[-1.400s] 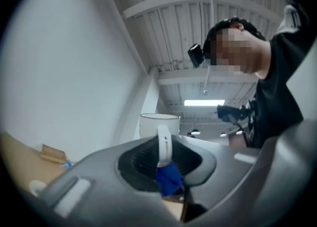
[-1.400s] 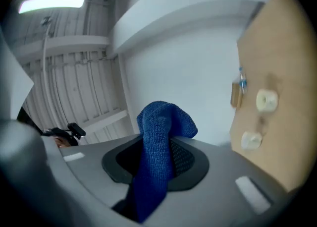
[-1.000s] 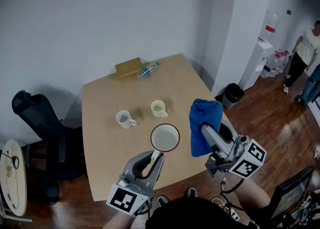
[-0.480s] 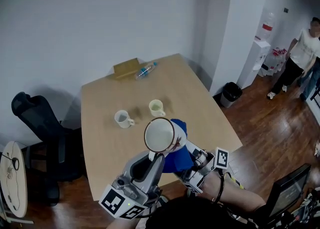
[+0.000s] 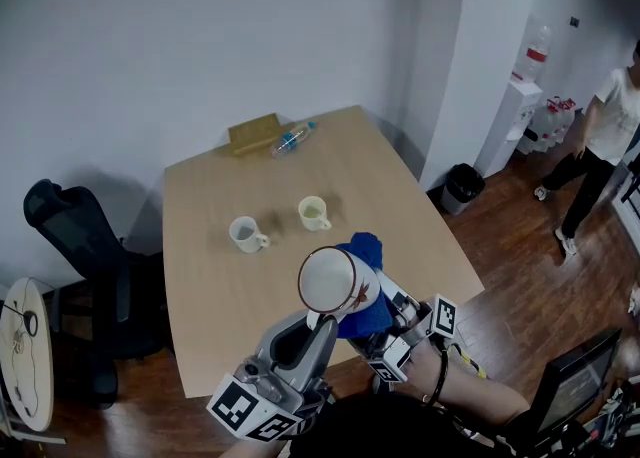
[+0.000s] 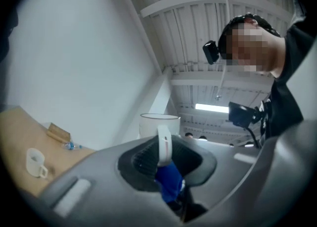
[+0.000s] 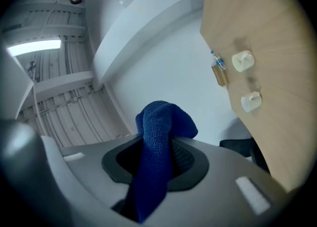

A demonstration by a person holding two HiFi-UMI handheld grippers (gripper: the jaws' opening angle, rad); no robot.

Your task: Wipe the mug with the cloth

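Big pale wooden table [image 5: 390, 196] fills the middle of the head view, and a black office chair [image 5: 70, 236] is parked at its left side. Both grippers are up in the air over the table's near edge. The left gripper [image 6: 166, 160] has its jaws pinched on the white handle of the mug [image 5: 333, 281], and that's a firm hold: the handle stands right between the pads in the left gripper view. The mug is lifted clear of the table and tipped, with its dark-rimmed mouth turned up toward the head camera. The right gripper [image 7: 156, 159] comes in from the right, jaws clamped on the blue cloth [image 5: 368, 314], which bunches up out of the grip. And there it is, the cloth tucked in against the mug's outer wall, just beside the handle; a patch of blue even peeks in below the handle in the left gripper view. Farther back, two small white cups [image 5: 246, 234] [image 5: 314, 213] stand on the table, well apart from the action. At the far edge a brown box [image 5: 255, 133] lies with a plastic bottle [image 5: 295, 139] just beside it.
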